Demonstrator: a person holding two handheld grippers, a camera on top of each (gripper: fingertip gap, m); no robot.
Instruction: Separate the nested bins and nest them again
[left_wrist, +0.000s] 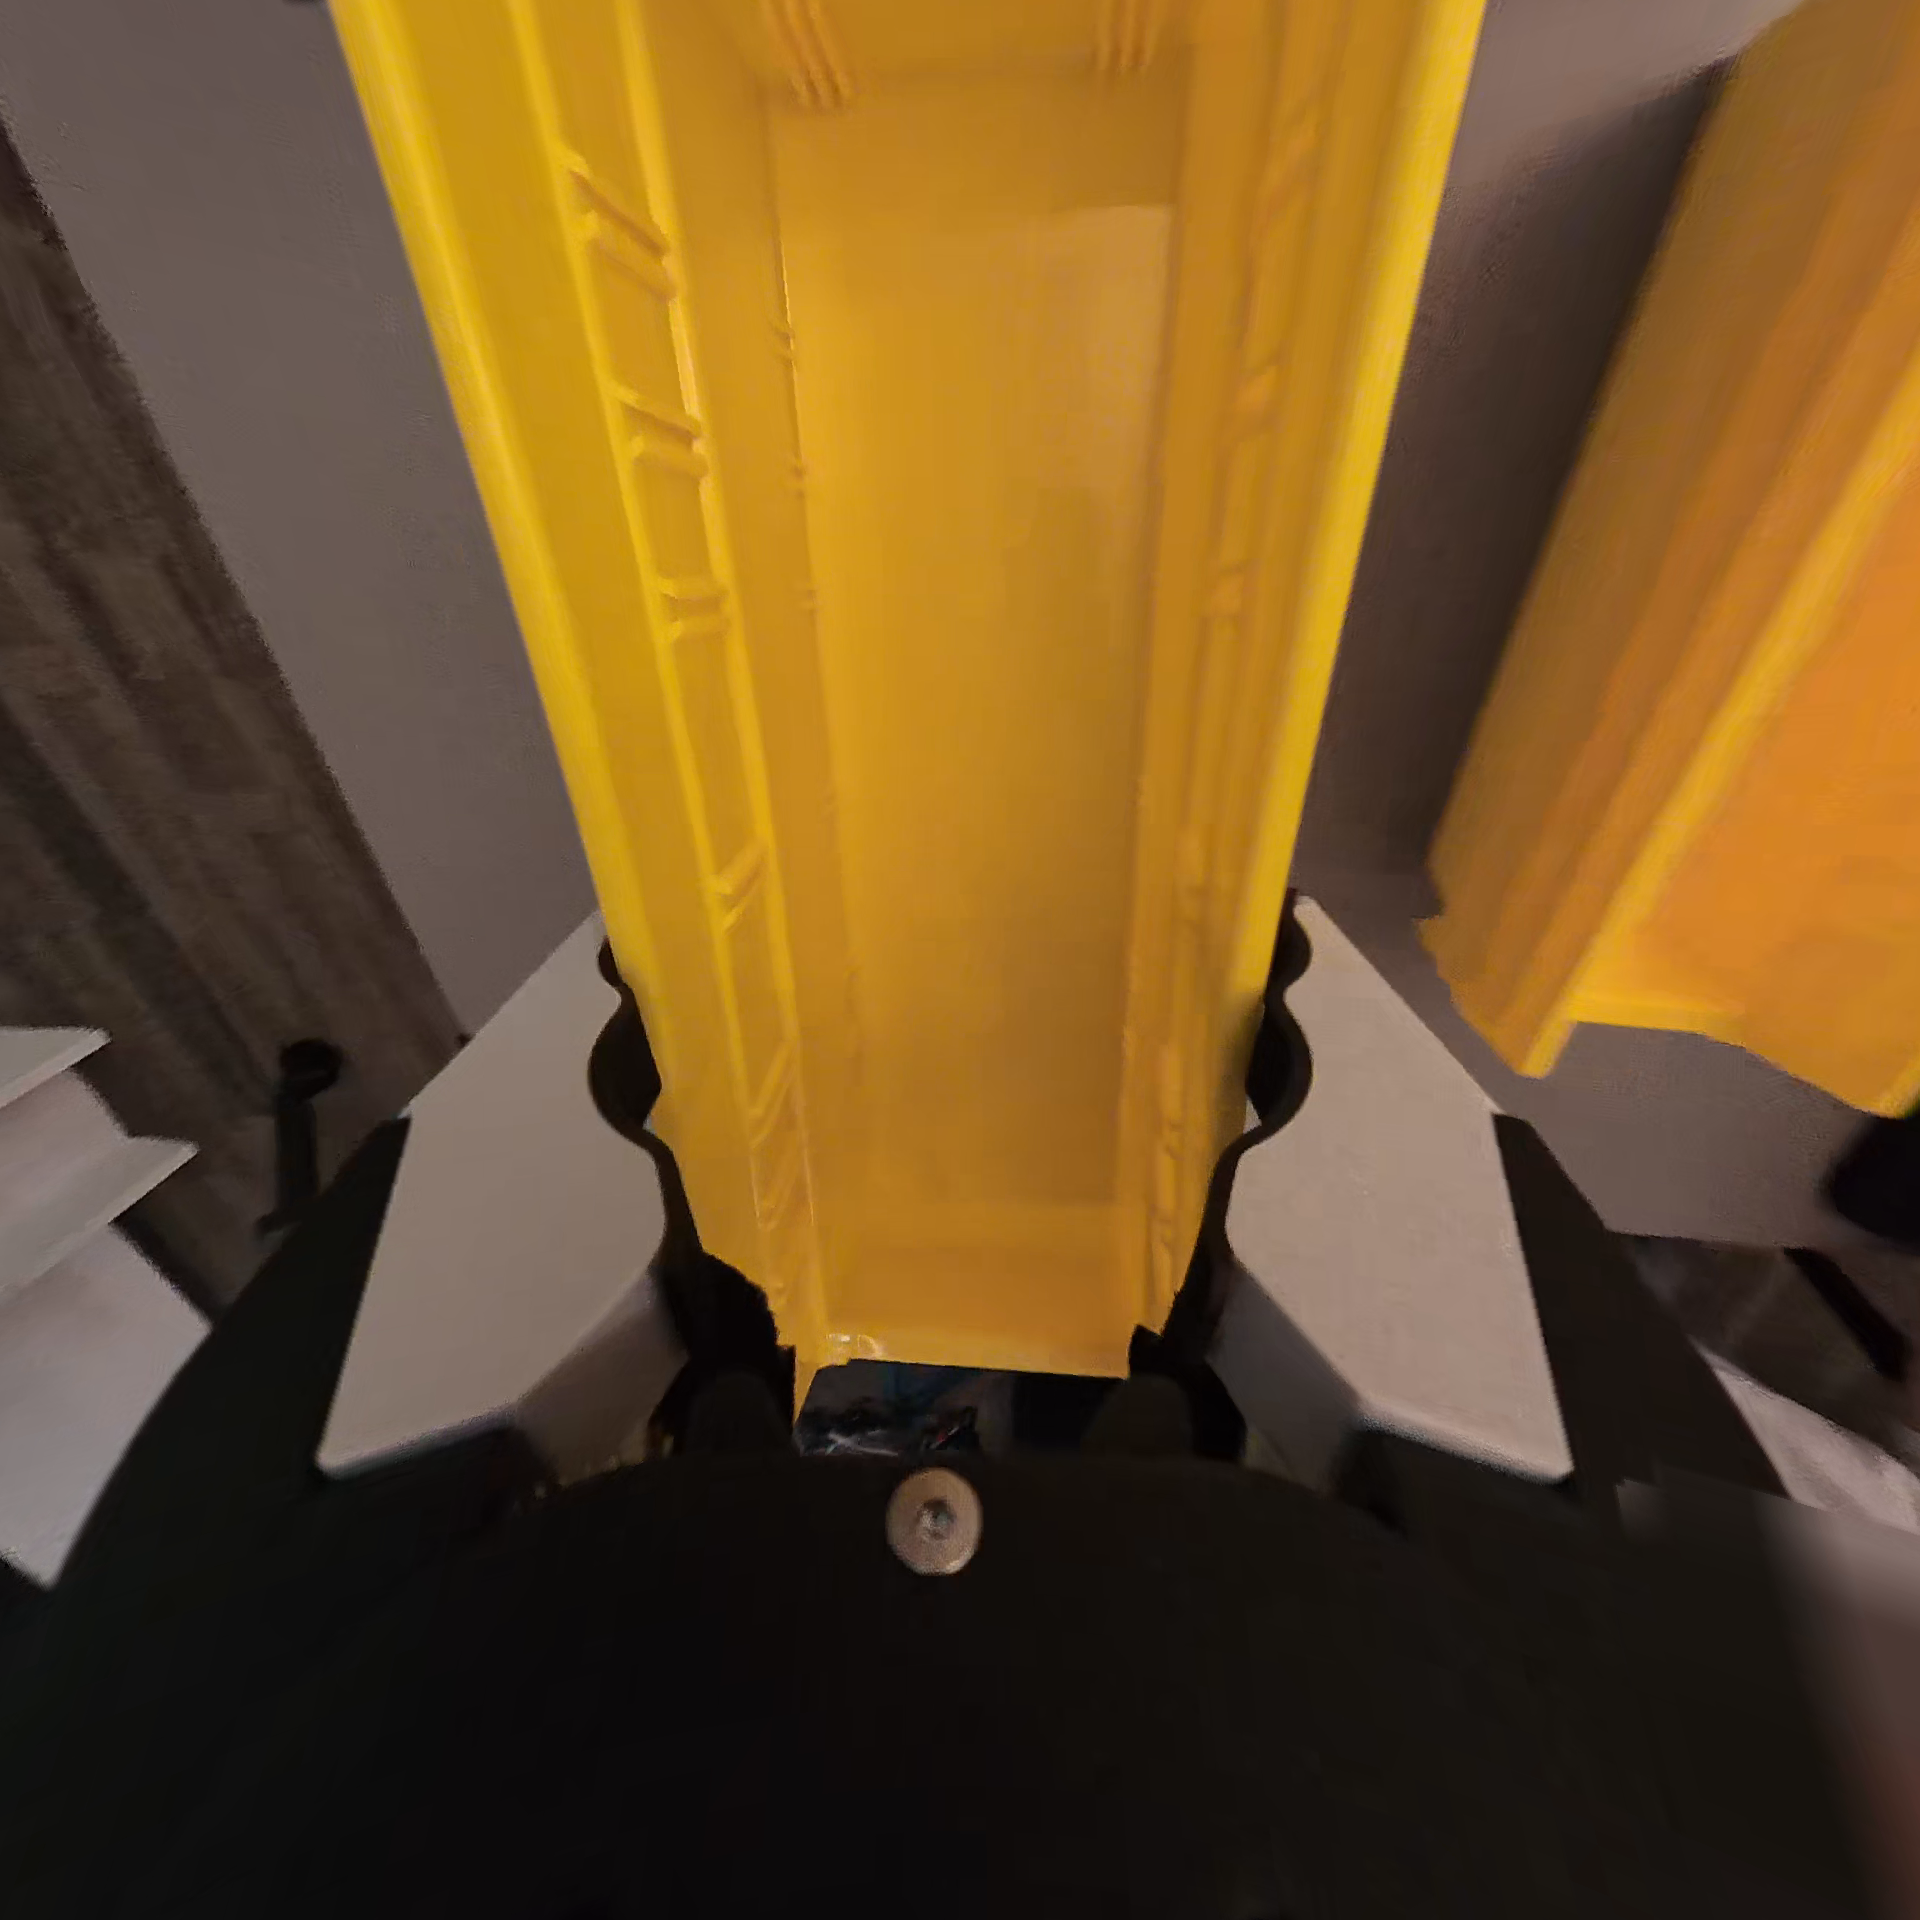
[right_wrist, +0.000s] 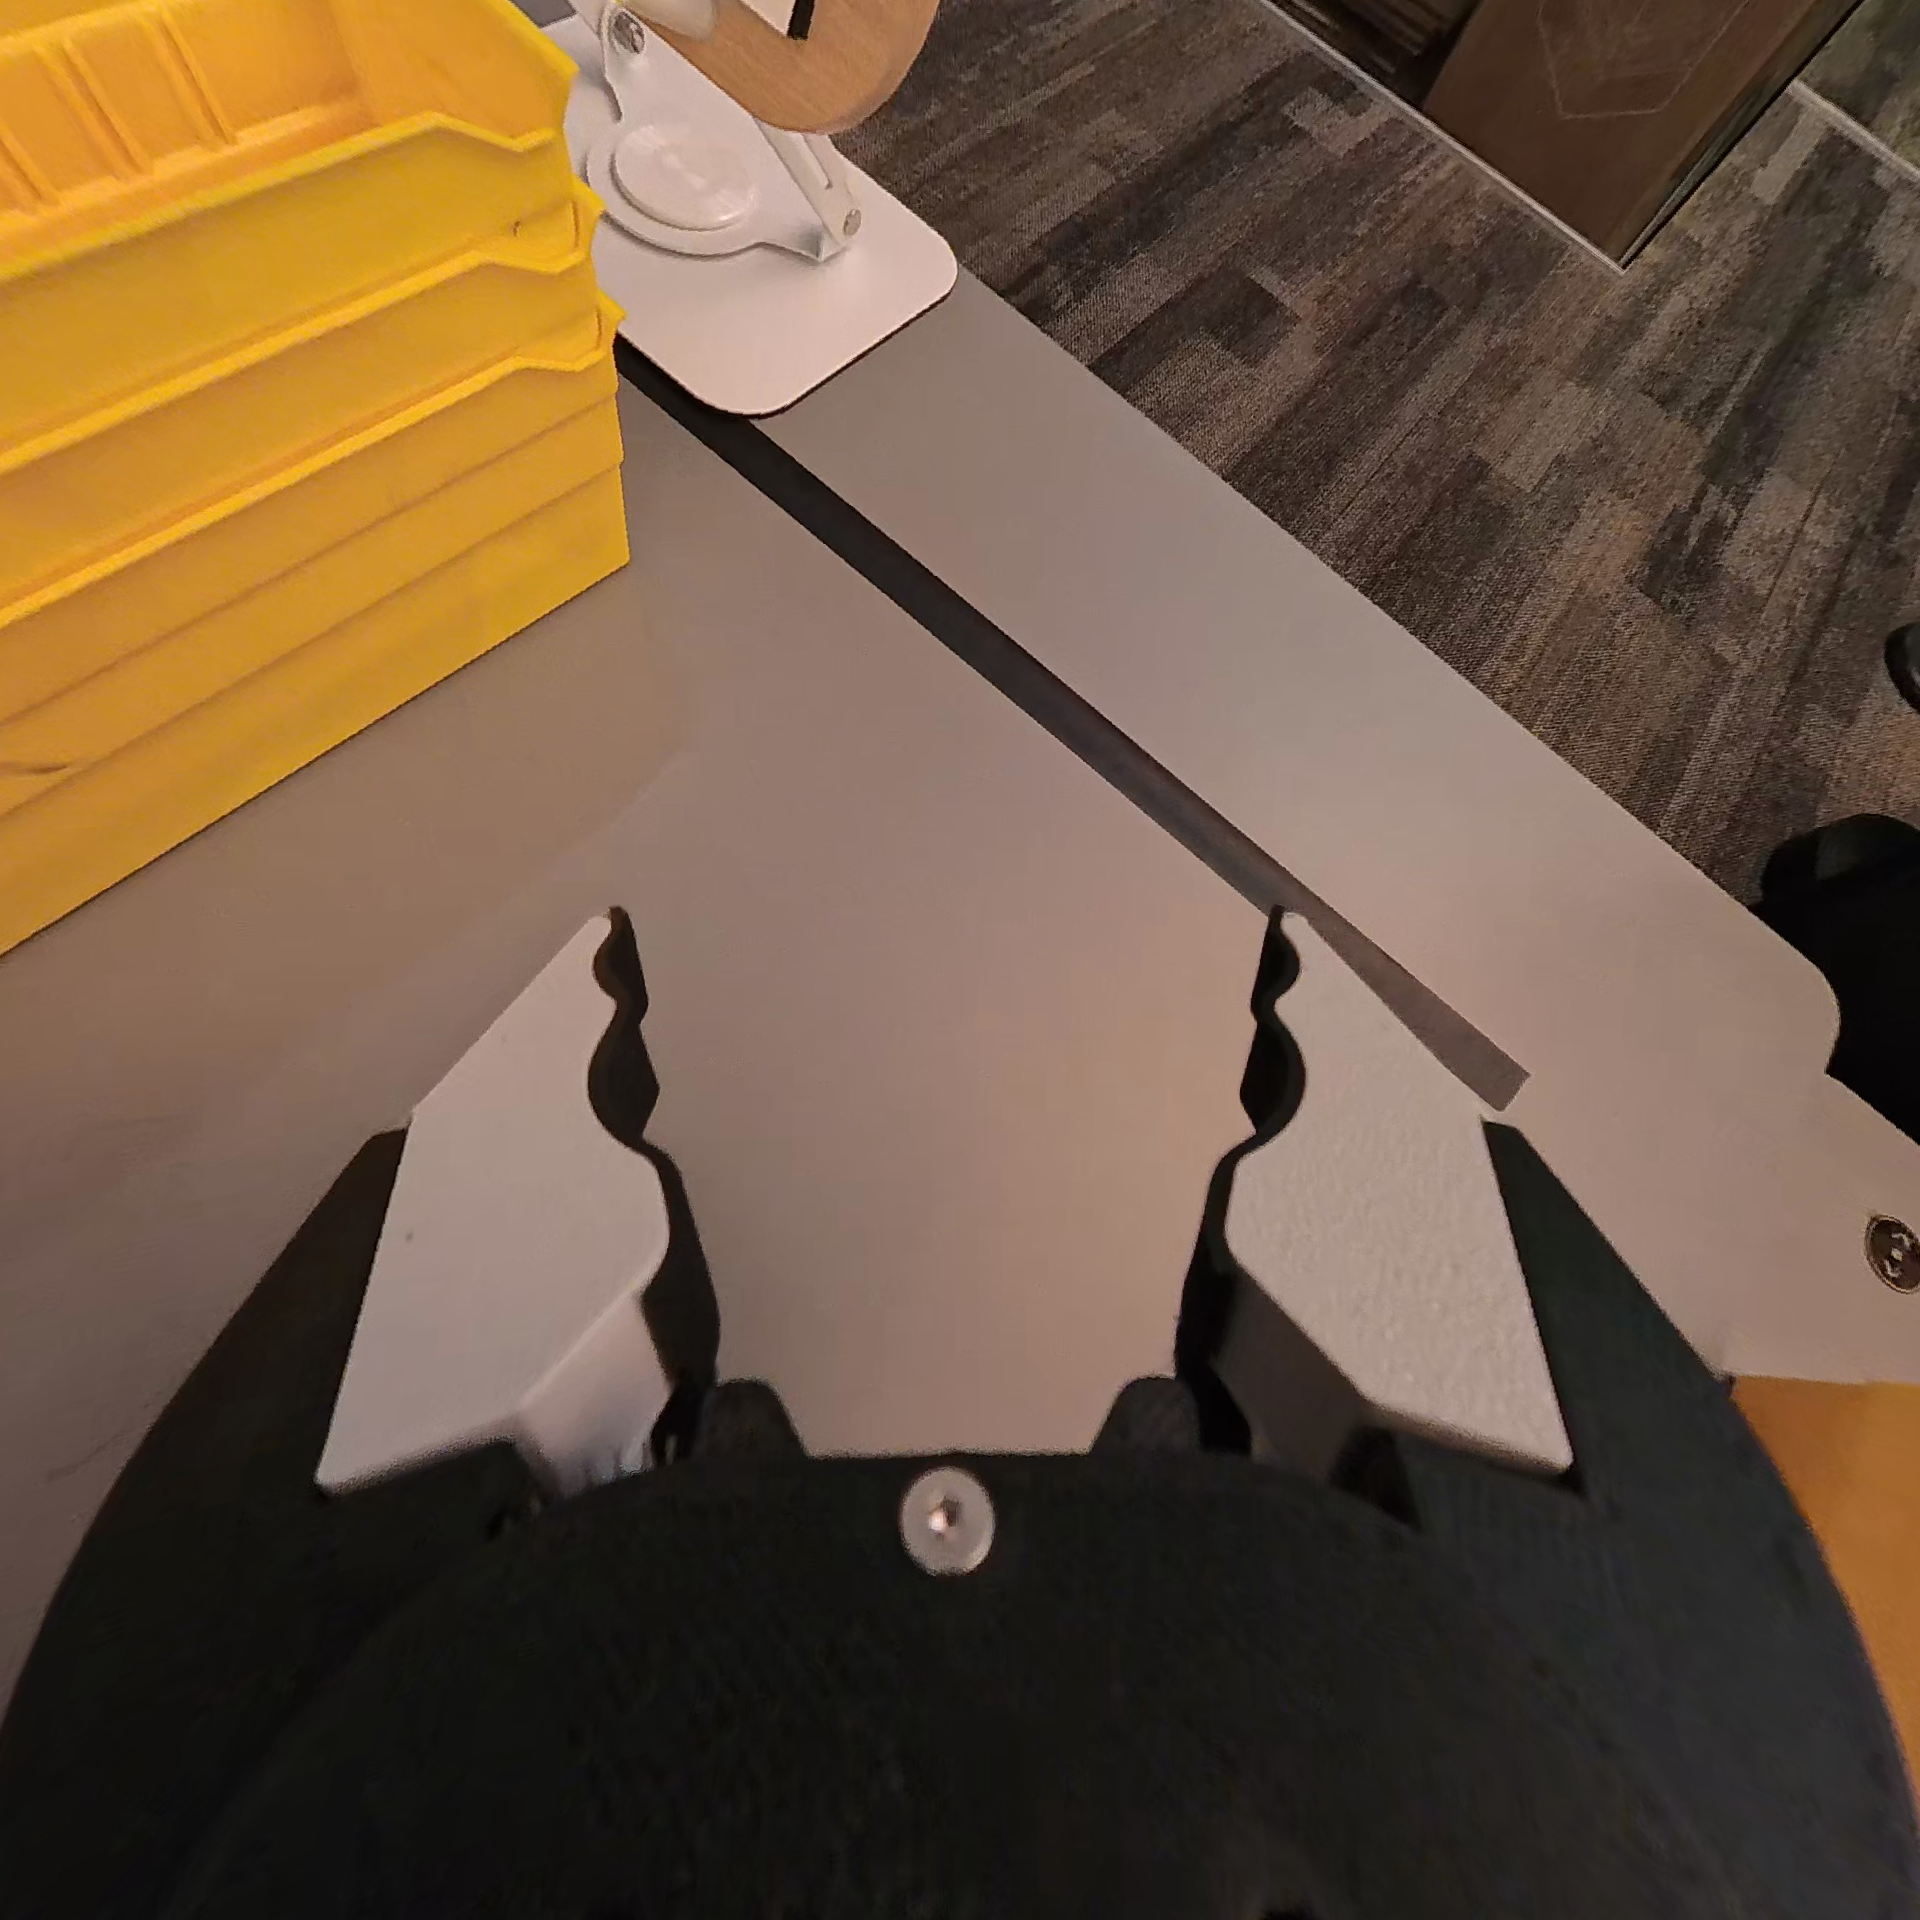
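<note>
In the left wrist view a long yellow bin (left_wrist: 977, 623) runs straight out between my left gripper's (left_wrist: 951, 925) fingers, its open inside facing the camera. Both black pads (left_wrist: 623, 1049) press on its outer side walls, so the left gripper is shut on it. More yellow bins (left_wrist: 1714, 623) show blurred at the right of that view. In the right wrist view my right gripper (right_wrist: 945, 920) is wide open and empty above the grey table (right_wrist: 883, 727). A stack of nested yellow bins (right_wrist: 291, 436) stands on the table to its upper left, apart from the fingers.
A white base plate with a stand (right_wrist: 769, 270) sits behind the stack near the table's edge. A dark strip (right_wrist: 1039, 665) runs diagonally across the table. Grey patterned carpet (right_wrist: 1455, 364) and a cardboard box (right_wrist: 1610, 104) lie beyond the edge.
</note>
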